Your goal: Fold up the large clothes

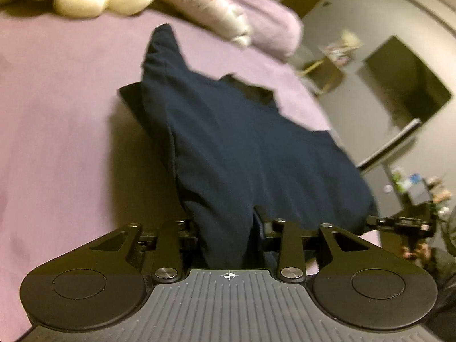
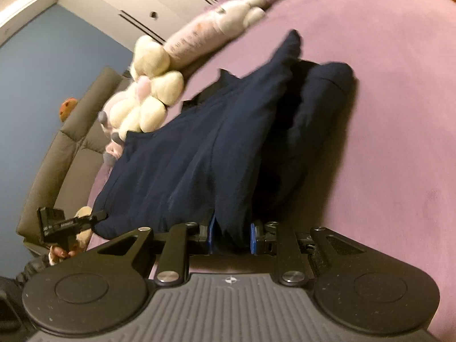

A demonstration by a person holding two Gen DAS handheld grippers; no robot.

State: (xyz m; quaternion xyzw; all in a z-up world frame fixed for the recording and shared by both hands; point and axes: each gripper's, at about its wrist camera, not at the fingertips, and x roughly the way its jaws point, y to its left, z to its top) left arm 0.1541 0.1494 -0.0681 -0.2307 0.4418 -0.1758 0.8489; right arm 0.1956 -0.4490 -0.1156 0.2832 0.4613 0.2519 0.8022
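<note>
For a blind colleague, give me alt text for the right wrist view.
The right gripper clamps a bunched edge of a navy garment lifted off a purple bed. The left gripper holds its other corner, with plush toys behind.

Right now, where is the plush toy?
Plush toy lies on the purple bed, upper left in the right wrist view, just beyond the navy garment.

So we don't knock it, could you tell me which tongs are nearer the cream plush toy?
Left. The left tongs grip the navy garment on the cream plush toy's side; the right tongs grip it farther off, beside bare purple sheet.
</note>
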